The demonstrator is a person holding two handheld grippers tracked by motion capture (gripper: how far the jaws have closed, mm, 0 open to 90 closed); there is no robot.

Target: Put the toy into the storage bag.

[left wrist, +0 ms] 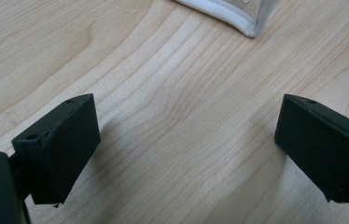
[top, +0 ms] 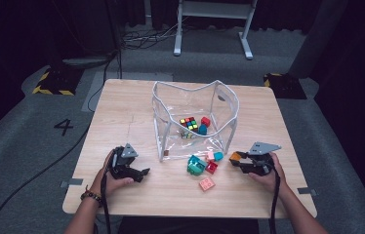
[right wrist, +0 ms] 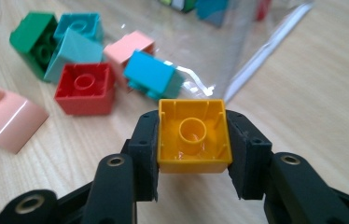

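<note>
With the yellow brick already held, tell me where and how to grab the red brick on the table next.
Take the red brick by two opposite flat side walls, coming straight down from above. It sits stud-up and square, so the walls give parallel faces. The green and teal bricks and a pink brick crowd its far side, so the left and right walls look freest. The left hand-held gripper stands open.

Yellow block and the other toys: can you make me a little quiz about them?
1. True or false: the right gripper is shut on the yellow block.
2. What stands between the left gripper jaws? A) a red block B) bare table C) a cube
3. Where is the colourful puzzle cube?

Key:
1. True; both pads press its sides.
2. B; the jaws stand wide apart over the wooden table.
3. Inside the clear bag, with a few blocks.
</note>
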